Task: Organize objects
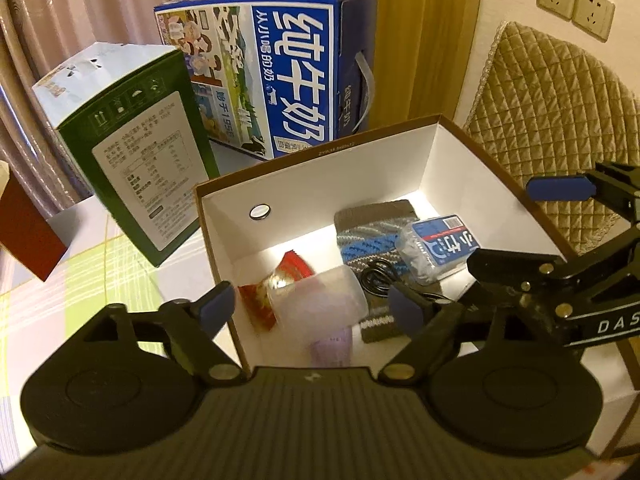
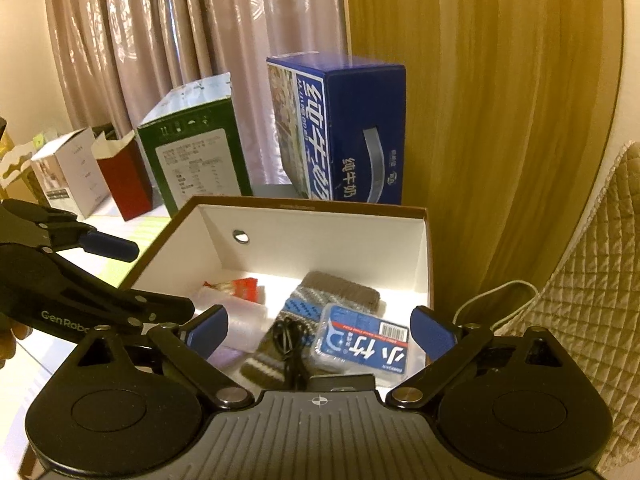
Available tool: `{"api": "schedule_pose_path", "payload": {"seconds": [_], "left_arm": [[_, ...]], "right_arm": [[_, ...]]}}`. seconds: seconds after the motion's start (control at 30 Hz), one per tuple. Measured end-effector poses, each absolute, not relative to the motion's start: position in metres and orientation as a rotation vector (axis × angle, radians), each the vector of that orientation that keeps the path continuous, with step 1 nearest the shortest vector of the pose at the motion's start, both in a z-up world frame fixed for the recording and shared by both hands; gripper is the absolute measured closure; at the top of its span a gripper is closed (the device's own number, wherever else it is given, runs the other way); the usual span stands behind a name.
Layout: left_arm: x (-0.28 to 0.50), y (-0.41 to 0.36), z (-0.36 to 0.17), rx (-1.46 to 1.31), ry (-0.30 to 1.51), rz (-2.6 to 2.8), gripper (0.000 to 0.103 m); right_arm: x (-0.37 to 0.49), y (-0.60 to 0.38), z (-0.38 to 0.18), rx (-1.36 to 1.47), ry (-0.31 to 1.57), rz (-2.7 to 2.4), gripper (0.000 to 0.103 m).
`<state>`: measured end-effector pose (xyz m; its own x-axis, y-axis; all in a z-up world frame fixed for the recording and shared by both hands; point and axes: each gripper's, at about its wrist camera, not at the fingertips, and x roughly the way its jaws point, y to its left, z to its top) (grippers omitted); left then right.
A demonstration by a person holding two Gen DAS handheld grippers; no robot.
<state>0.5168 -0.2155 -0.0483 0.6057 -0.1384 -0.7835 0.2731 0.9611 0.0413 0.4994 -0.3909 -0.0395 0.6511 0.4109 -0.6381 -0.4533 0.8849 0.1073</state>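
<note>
Left wrist view: open cardboard box (image 1: 316, 184), brown outside, smooth white inside, with a round hole in its back wall. Inside, a knitted grey-and-blue sock (image 1: 370, 240), a clear plastic floss pack (image 1: 436, 246) with a blue label resting on it, a thin black cable (image 1: 378, 276), a red foil packet (image 1: 276, 284) and a frosted plastic tub (image 1: 320, 300). Left tool (image 1: 310, 308) spread wide, holding nothing, hovering over the box's near edge. Right tool (image 1: 560, 224) reaching in from the right.

Right wrist view: right tool (image 2: 320, 334) also released, empty, above the floss pack (image 2: 362, 346) and sock (image 2: 320, 300). Behind the box (image 2: 304, 210), on the checked worktop (image 2: 132, 228), a glossy blue milk carton (image 2: 344, 128) and a green carton (image 2: 192, 152). Quilted chair cover (image 2: 592, 280) to the right.
</note>
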Motion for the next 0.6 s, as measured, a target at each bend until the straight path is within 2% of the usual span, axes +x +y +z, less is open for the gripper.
{"api": "schedule_pose_path", "payload": {"seconds": [0.17,0.3,0.6], "left_arm": [[0.5,-0.211,-0.037,0.142,0.881,-0.237,0.016],[0.484,-0.207,-0.028,0.119,0.884,-0.225,0.008],[0.439,-0.199,-0.006,0.067,0.877,-0.19,0.004]], "right_arm": [[0.482,-0.398,-0.028,-0.023,0.707,0.474,0.002],[0.466,-0.404,-0.018,0.006,0.714,0.461,0.002],[0.425,-0.412,-0.002,0.04,0.725,0.45,0.002]]}}
